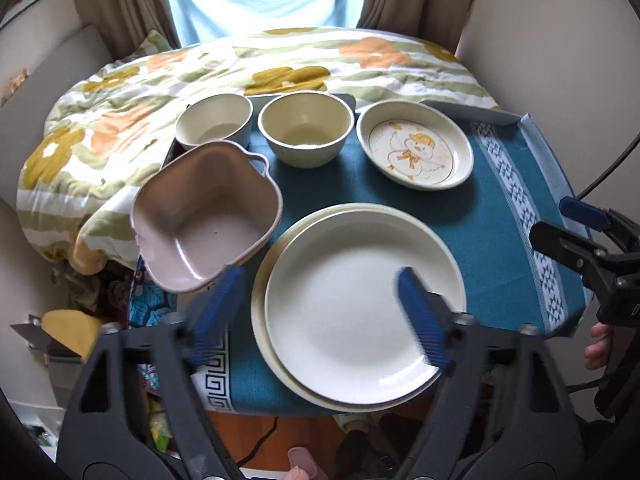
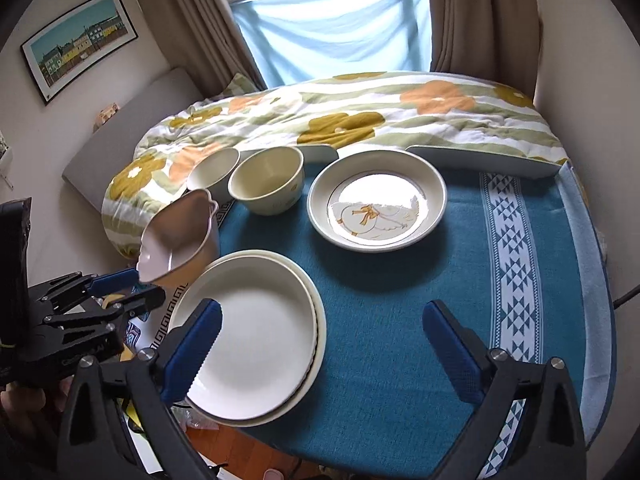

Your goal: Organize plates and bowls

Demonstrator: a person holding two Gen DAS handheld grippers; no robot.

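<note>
Two white plates [image 1: 360, 304] sit stacked, one nested on the other, at the near edge of the blue cloth [image 1: 500, 216], the stack overhanging that edge slightly. Both look like glazed ceramic: stiff, fairly heavy, slick and breakable, so I would take them by the raised rim, one pad above and one below, rather than on the smooth face. The pink square bowl [image 1: 204, 216] looks like light plastic, and its small side handle or thin wall would give a firmer hold. The two cream bowls [image 1: 306, 128] and the duck plate [image 1: 416, 146] stand further back, apart from each other. The left gripper [image 1: 320, 312] hangs over the stack with its jaws spread wide and nothing between the pads; the right gripper [image 2: 324, 344] is likewise wide open and empty, above the stack's right side and bare cloth. Only the left view looks straight into the pink bowl, showing it empty and leaning against the quilt [image 1: 120, 92]. Only the right view shows the framed picture [image 2: 80, 44] and the window panes.
</note>
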